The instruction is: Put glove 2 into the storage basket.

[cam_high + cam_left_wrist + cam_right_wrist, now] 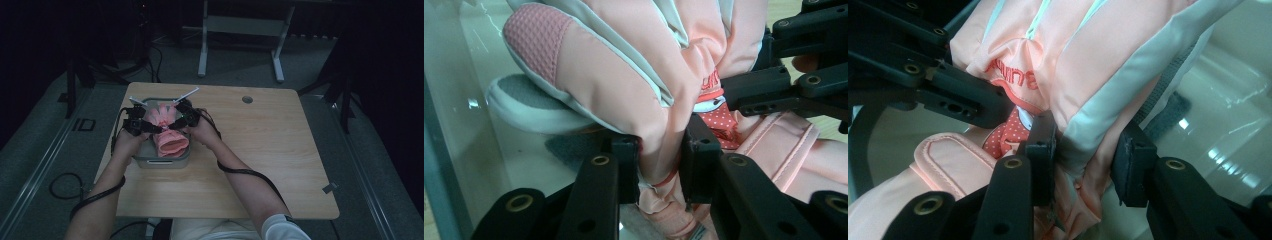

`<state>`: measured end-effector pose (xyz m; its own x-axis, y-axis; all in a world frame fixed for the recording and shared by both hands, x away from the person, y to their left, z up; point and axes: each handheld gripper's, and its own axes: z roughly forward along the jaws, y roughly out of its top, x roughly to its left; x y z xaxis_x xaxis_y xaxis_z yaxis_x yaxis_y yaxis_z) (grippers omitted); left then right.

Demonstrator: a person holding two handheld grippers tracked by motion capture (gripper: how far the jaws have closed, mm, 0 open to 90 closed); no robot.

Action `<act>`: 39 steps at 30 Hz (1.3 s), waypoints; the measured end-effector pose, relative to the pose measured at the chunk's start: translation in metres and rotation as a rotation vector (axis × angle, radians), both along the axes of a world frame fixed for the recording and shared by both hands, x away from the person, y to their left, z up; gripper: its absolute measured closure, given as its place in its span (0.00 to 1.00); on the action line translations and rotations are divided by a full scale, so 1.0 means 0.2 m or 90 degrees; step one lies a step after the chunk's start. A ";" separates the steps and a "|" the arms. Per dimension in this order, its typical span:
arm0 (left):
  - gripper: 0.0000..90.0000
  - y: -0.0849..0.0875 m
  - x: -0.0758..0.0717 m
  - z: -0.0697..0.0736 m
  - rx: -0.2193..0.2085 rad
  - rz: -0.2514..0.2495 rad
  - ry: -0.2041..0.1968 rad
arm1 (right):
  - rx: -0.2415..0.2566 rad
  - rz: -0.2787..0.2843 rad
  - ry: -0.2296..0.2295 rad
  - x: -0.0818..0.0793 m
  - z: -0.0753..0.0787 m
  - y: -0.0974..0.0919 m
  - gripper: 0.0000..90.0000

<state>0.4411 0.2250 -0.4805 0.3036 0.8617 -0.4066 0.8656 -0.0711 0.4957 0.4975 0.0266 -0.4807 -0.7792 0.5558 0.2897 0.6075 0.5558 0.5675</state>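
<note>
- Pink glove (167,131) lies in the grey tub (162,162).
- Left gripper (148,127) reaches over the tub's left side, clamped on glove fabric.
- Right gripper (176,123), over the tub's right side, pinches the glove too.

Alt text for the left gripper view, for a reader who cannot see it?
The left gripper pinches a fold of a pink padded glove between its black jaws, over a grey bin. The right gripper grips the glove from the far side.
</note>
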 end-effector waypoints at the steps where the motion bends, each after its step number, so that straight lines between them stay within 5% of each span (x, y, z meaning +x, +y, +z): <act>1: 0.79 0.00 0.00 -0.01 -0.003 0.002 0.001 | -0.002 -0.003 0.009 0.01 0.00 0.00 0.72; 13: 0.63 0.04 0.03 -0.04 -0.023 0.035 0.018 | -0.025 -0.011 0.014 0.04 -0.01 0.02 0.65; 22: 0.52 0.03 0.03 -0.03 0.019 0.050 0.009 | -0.035 -0.022 0.003 0.06 -0.01 0.03 0.57; 26: 0.47 0.05 0.03 -0.01 0.031 0.057 -0.005 | -0.015 -0.026 0.008 0.07 0.01 0.02 0.56; 36: 0.47 0.08 0.00 0.01 0.015 0.063 -0.015 | 0.009 -0.024 0.014 0.06 0.05 0.03 0.58; 39: 0.47 0.05 0.01 0.00 0.035 0.052 -0.010 | -0.009 -0.022 0.010 0.06 0.05 0.04 0.61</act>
<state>0.4421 0.2350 -0.4806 0.2368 0.9046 -0.3544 0.8619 -0.0273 0.5063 0.5085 0.0341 -0.4706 -0.7551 0.5860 0.2939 0.6351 0.5426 0.5498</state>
